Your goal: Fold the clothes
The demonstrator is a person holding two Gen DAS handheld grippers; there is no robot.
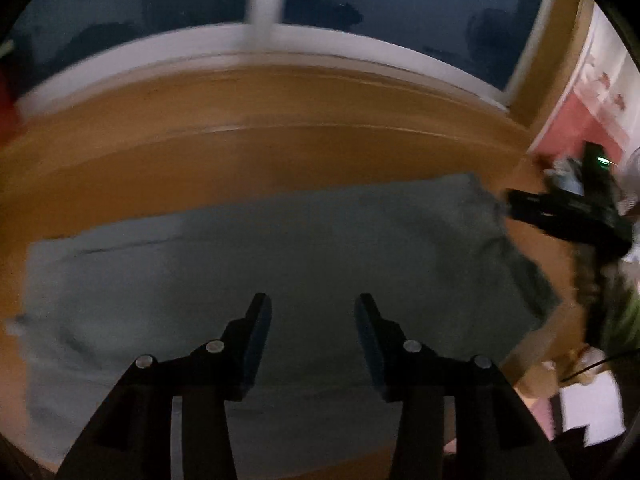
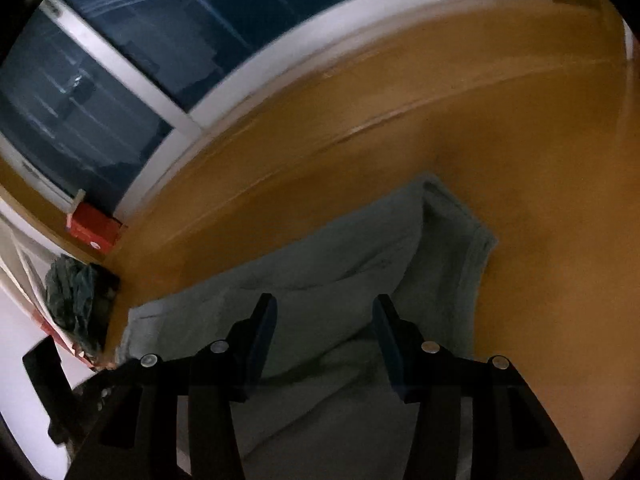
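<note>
From the left wrist, the grey garment (image 1: 280,264) lies spread across the orange-brown table (image 1: 280,136), mostly flat, with its right end rumpled and a flap trailing toward the table's near right edge. The left gripper (image 1: 313,320) hangs above the cloth's middle with its jaws wide apart and nothing between them — a spot that, as I judge it, lets it come down on either half. At the far right, the right gripper (image 1: 560,216) shows as a dark blur beside the cloth's rumpled end; its jaws cannot be made out from here.

From the right wrist, the right gripper (image 2: 324,320) also stands open and empty, over a creased stretch of the garment (image 2: 340,256). Beyond the fingers a hemmed edge lies turned up along the cloth's far right side — whether a fold laid on purpose or loose slack, the blur leaves unsettled. A red box (image 2: 94,230) and a dark crumpled heap (image 2: 74,300) sit at the table's left end, well clear of the garment.
</note>
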